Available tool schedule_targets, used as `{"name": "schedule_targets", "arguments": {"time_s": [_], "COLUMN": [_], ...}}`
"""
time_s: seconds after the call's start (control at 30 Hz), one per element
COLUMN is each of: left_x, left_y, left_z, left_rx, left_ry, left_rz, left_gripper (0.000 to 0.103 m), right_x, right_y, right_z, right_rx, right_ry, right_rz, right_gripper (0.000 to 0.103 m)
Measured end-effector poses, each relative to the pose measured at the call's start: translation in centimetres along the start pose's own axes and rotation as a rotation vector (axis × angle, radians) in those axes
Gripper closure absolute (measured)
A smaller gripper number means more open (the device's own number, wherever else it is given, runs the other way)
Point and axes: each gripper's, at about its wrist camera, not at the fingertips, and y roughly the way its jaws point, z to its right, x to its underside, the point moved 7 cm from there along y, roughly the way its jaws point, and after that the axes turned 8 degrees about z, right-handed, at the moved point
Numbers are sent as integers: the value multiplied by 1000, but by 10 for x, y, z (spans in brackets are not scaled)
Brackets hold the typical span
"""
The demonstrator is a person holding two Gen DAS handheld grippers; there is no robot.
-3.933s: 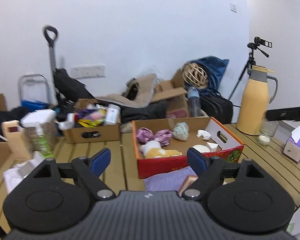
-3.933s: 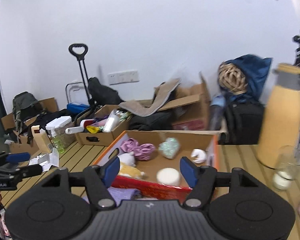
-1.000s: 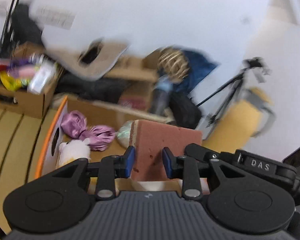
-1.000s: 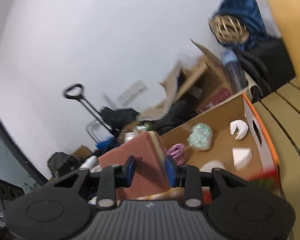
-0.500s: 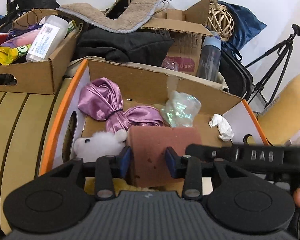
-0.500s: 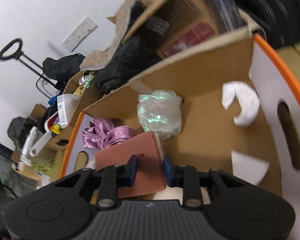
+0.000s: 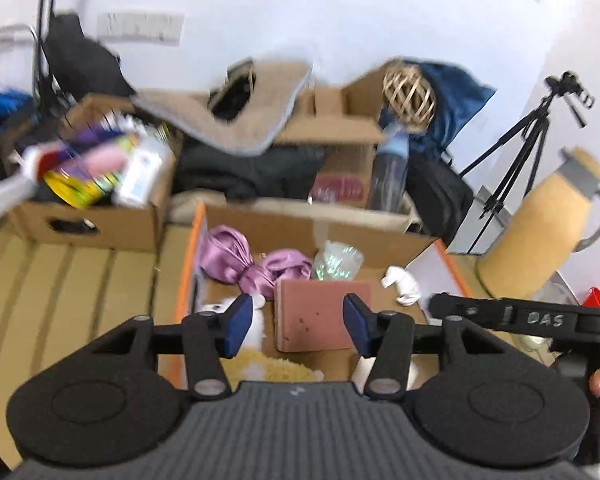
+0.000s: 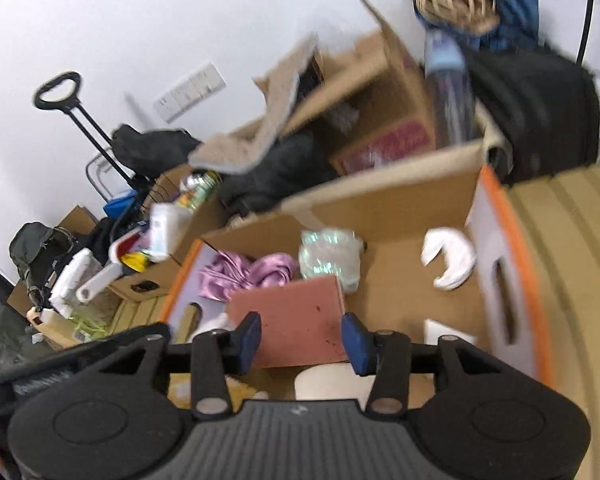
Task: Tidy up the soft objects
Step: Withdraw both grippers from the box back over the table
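A reddish-brown sponge block (image 7: 320, 314) lies in the orange-rimmed cardboard box (image 7: 188, 264), also seen in the right wrist view (image 8: 296, 320). My left gripper (image 7: 298, 326) is open just above and in front of the block, its pads clear of it. My right gripper (image 8: 302, 338) is open too, straddling the block without touching. In the box also lie a purple satin bow (image 7: 244, 266), an iridescent green ball (image 7: 336, 266), a white crumpled piece (image 7: 400, 284), a white plush (image 7: 220, 312) and a white round pad (image 8: 328, 384).
A second cardboard box of bottles (image 7: 88, 216) stands to the left on the slatted wooden table (image 7: 72, 292). Behind are more boxes, a beige mat (image 7: 244, 120), a dark bag and a water bottle (image 7: 388, 176). A tan thermos jug (image 7: 540, 236) and a tripod (image 7: 520, 144) stand at right.
Both grippers held the sponge block between them, lowered it into the box, then opened and drew back. The block now rests free in the box.
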Motion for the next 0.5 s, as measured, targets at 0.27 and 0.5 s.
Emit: {"name": "schedule_targets", "arguments": {"time_s": [0.27,0.5], "left_x": [5,76], "left_y": [-120,-230], "left_z": [10,28], "left_rx": [-29,-71], "left_ry": [59,180], "left_rz": [103,313], "left_gripper": [47,39], "right_x": [-1,58], "right_y": [-136,-238], "right_z": [-21,-39], "right_rx": [10,5], "right_ry": [-75,-194], "right_rz": [121,247], "right_gripper": [49,43]}}
